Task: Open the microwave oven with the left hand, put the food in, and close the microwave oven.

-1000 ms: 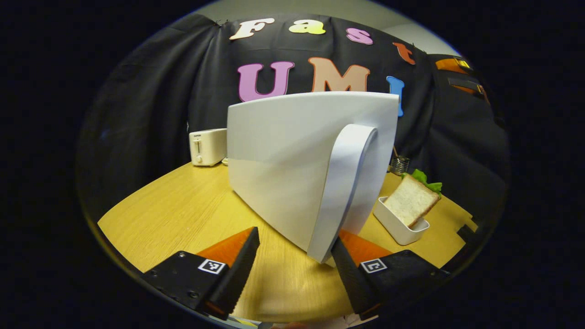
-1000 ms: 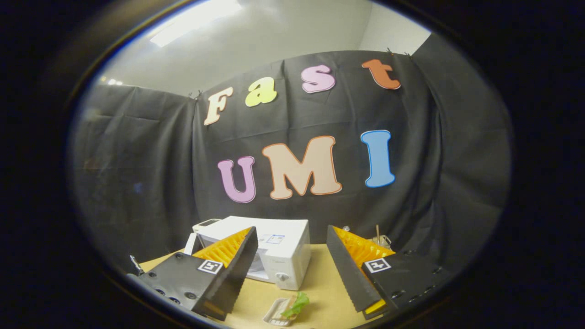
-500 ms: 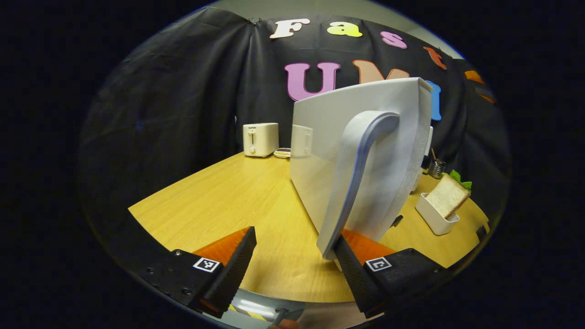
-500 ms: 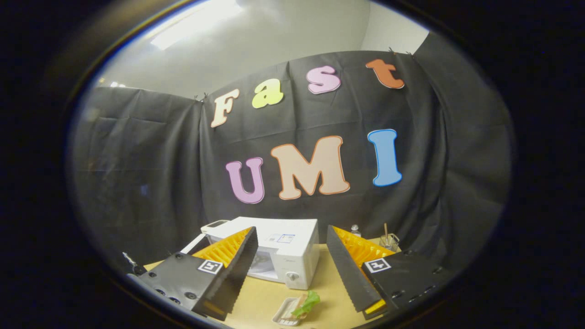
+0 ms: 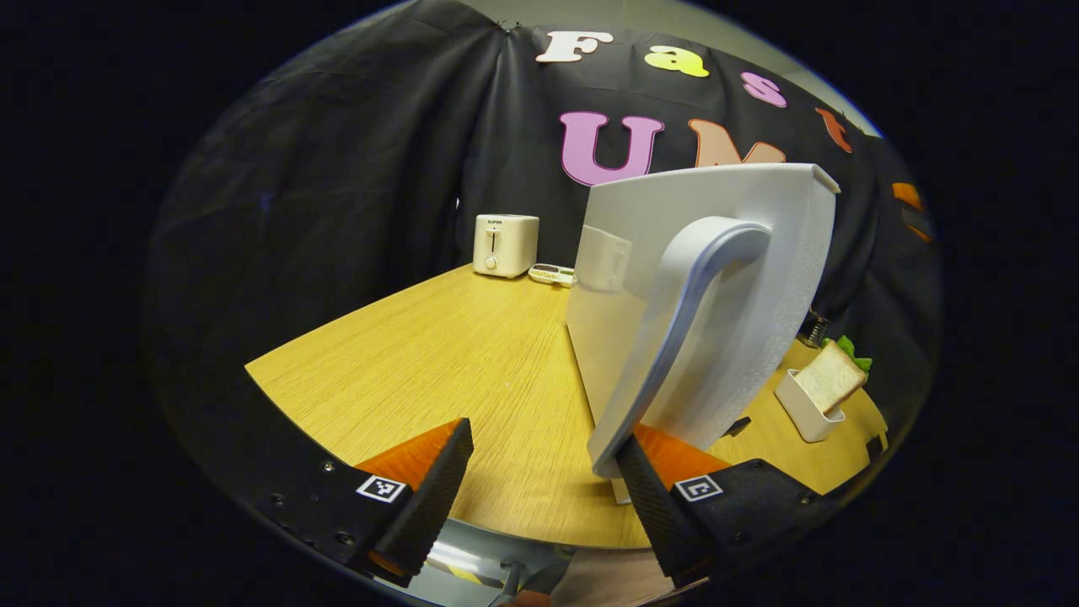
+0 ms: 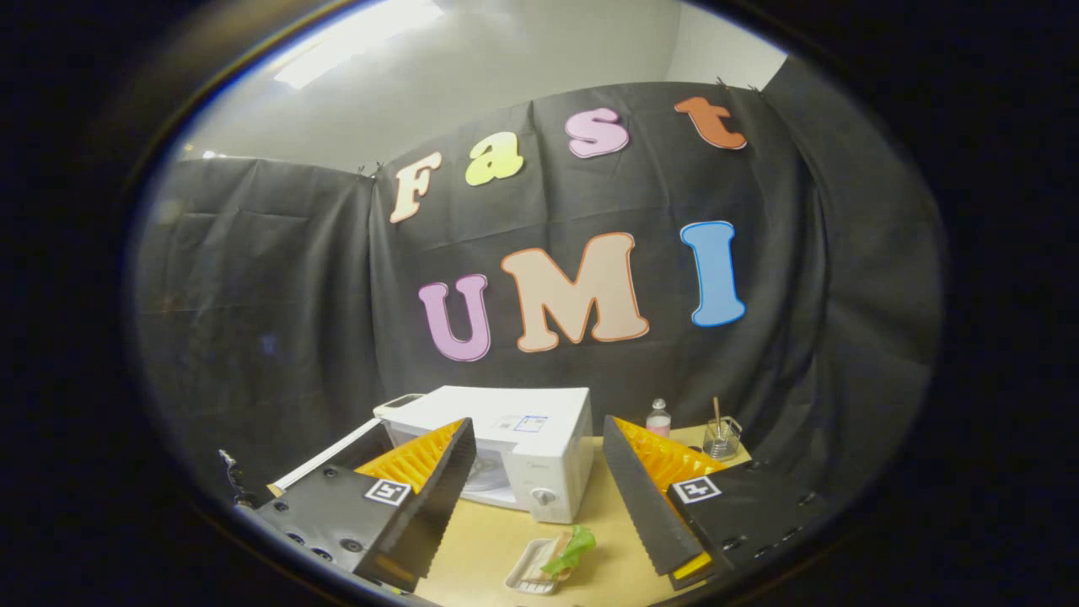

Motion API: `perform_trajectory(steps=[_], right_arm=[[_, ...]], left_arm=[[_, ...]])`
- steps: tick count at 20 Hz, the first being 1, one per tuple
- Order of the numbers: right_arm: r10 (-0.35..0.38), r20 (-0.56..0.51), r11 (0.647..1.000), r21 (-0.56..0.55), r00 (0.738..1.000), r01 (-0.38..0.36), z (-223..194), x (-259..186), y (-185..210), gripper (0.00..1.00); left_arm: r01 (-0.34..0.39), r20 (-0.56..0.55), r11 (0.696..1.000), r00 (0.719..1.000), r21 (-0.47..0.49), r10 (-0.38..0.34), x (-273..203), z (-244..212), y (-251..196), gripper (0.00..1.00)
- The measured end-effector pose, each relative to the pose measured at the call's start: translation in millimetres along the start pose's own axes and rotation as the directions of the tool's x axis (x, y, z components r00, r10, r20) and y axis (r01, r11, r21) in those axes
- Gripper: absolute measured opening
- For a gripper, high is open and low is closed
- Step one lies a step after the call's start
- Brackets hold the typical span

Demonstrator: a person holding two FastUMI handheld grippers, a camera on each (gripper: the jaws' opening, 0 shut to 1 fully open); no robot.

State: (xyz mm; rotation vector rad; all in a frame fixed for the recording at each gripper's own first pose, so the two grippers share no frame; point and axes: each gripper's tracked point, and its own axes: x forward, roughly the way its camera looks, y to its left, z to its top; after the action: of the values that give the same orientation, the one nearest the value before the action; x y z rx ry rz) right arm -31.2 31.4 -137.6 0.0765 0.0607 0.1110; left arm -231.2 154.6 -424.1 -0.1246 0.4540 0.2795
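The white microwave (image 6: 539, 451) stands on the wooden table, its cavity showing. Its door (image 5: 641, 312) is swung wide open, seen from outside in the left gripper view. My left gripper (image 5: 544, 438) is open, and the lower end of the door handle (image 5: 687, 324) rests against the inner side of its right finger. The food is a sandwich with lettuce (image 6: 569, 548) leaning in a small white tray (image 5: 801, 405) in front of the microwave. My right gripper (image 6: 537, 428) hovers open and empty, high above the sandwich and the microwave.
A cream toaster (image 5: 504, 244) and a small dish (image 5: 552, 271) stand at the far end of the wooden table (image 5: 438, 354). A glass jar with sticks (image 6: 721, 438) and a small bottle (image 6: 658, 419) stand right of the microwave. The table's near edge lies just before my left gripper.
The door has swung further open with my left gripper following its handle. The right gripper view has shifted, so the microwave and sandwich sit higher in it.
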Motion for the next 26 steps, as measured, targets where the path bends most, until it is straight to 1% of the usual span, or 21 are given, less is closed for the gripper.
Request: perform_trajectory(steps=[6,7,11,12,13,18,20,22,24,25,26], right_arm=[[-0.012,-0.042,0.999,0.037,0.999,0.014,-16.9,9.5,-11.1,0.92],[-0.013,-0.046,0.999,0.037,0.999,0.015,-18.2,10.5,-11.7,0.95],[-0.007,-0.056,1.0,0.029,0.998,0.008,-24.9,12.2,-8.6,0.95],[-0.005,-0.059,1.0,0.027,0.998,0.006,-26.7,12.7,-8.5,0.92],[-0.006,-0.065,1.0,0.022,0.998,0.008,-29.3,12.5,-9.1,0.95],[-0.025,-0.092,0.999,0.018,0.995,0.027,-40.5,13.2,-17.3,0.95],[-0.025,-0.102,0.999,0.028,0.994,0.028,-45.2,14.8,-19.9,0.95],[-0.024,-0.112,0.999,0.036,0.993,0.028,-50.9,16.2,-22.8,0.95],[-0.03,-0.134,0.999,0.034,0.99,0.035,-61.1,18.0,-28.5,0.95],[-0.032,-0.151,0.999,0.035,0.988,0.037,-68.7,19.7,-30.5,0.99],[-0.031,-0.168,0.999,0.039,0.985,0.038,-75.6,20.5,-32.1,0.92]], left_arm=[[-0.004,-0.003,1.0,1.0,-0.017,0.004,-3.5,0.7,5.3,1.0],[-0.008,-0.001,1.0,1.0,-0.021,0.008,-4.6,1.7,7.2,1.0],[-0.038,0.016,0.998,0.999,-0.049,0.039,-9.8,4.1,24.8,1.0],[-0.03,0.02,0.998,0.999,-0.062,0.032,-10.7,4.8,25.9,1.0],[-0.026,0.023,0.997,0.999,-0.074,0.028,-10.8,4.7,27.0,1.0],[-0.04,0.025,0.998,0.999,-0.044,0.041,-11.2,3.0,35.3,1.0],[-0.073,0.035,0.996,0.997,-0.043,0.074,-17.1,6.5,46.0,1.0],[-0.134,0.072,0.99,0.988,-0.054,0.138,-23.8,17.3,66.9,1.0],[-0.218,0.129,0.972,0.965,-0.085,0.228,-38.0,34.8,93.2,1.0],[-0.253,0.165,0.963,0.95,-0.095,0.265,-46.8,47.0,103.6,0.98],[-0.275,0.188,0.956,0.938,-0.106,0.29,-53.8,55.6,111.3,0.95]])
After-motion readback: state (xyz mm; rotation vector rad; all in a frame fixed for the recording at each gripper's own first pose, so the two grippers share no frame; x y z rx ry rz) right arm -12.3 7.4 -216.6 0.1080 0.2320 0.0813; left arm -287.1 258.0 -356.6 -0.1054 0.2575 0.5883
